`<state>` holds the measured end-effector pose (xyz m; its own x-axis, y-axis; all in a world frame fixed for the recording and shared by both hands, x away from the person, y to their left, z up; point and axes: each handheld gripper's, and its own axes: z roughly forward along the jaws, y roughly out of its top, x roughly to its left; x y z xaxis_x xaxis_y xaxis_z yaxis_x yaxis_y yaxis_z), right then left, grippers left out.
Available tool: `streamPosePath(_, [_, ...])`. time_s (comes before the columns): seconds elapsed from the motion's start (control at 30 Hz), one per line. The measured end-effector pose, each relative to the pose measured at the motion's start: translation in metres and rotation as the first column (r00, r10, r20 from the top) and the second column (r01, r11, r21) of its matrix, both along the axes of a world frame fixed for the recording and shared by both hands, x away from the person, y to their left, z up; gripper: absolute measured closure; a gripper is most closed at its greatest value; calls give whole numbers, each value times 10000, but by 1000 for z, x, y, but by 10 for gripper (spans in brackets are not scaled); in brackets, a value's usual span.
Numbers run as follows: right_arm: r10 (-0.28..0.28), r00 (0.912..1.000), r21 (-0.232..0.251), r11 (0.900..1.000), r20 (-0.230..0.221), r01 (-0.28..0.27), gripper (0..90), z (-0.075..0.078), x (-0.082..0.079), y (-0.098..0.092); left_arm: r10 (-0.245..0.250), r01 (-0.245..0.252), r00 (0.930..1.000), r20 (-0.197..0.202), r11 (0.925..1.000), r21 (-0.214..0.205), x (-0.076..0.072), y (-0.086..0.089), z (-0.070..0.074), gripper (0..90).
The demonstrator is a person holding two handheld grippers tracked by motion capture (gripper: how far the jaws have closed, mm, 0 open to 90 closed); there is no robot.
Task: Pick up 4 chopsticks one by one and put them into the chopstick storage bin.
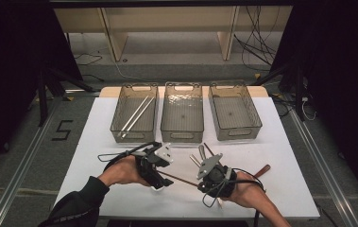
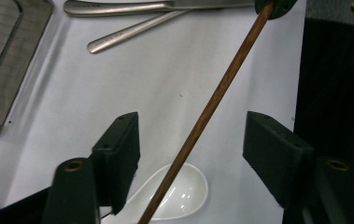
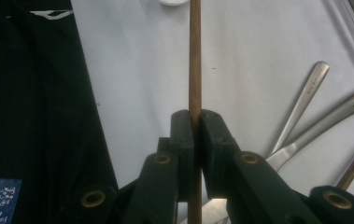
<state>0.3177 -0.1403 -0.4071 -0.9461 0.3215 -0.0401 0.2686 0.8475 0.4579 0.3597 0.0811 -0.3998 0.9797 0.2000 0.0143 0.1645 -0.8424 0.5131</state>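
A brown wooden chopstick [image 1: 179, 179] hangs level over the white table between my two grippers. My right gripper [image 1: 200, 184] is shut on one end of it; in the right gripper view the pads [image 3: 184, 128] pinch the stick [image 3: 194, 56]. My left gripper [image 1: 164, 177] stands open around the other part of the stick. In the left gripper view the chopstick [image 2: 212, 105] runs slantwise through the gap of the left gripper [image 2: 193, 133], touching neither pad. A white ceramic spoon [image 2: 179, 193] lies on the table beneath the left jaws.
Three clear plastic bins stand in a row at the back: the left one [image 1: 134, 113] holds metal chopsticks, the middle [image 1: 182, 113] and right [image 1: 234, 111] look bare. Metal cutlery [image 3: 305, 102] and a brown-handled piece [image 1: 261, 170] lie by the right gripper.
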Motion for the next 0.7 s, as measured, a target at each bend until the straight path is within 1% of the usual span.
streamPosePath(0.1, [187, 9998, -17, 9998, 17, -187, 849, 0, -1, 1, -354, 354, 9994, 6, 9993, 106, -3, -2, -1, 442])
streamPosePath(0.17, [234, 9997, -35, 9997, -2, -234, 849, -1, -2, 2, -582, 580, 9983, 71, 9978, 312, -5, -4, -2, 479])
streamPosePath(0.27, [345, 9994, -16, 9994, -13, -345, 848, -2, -2, 3, -774, 772, 9970, 54, 9964, 364, -7, -5, -2, 535])
streamPosePath(0.4, [399, 9992, -4, 9992, -96, -399, 848, -2, -3, 3, -1092, 1088, 9940, 32, 9920, 635, -9, -7, -6, 597])
streamPosePath(0.5, [524, 9986, -61, 9986, -68, -524, 848, -2, -4, 4, -1242, 1237, 9922, 29, 9898, 702, -12, -8, -8, 639])
streamPosePath(0.7, [817, 9966, -89, 9966, -112, -818, 848, -3, -6, 5, -1706, 1688, 9853, 128, 9815, 901, -14, -10, -9, 739])
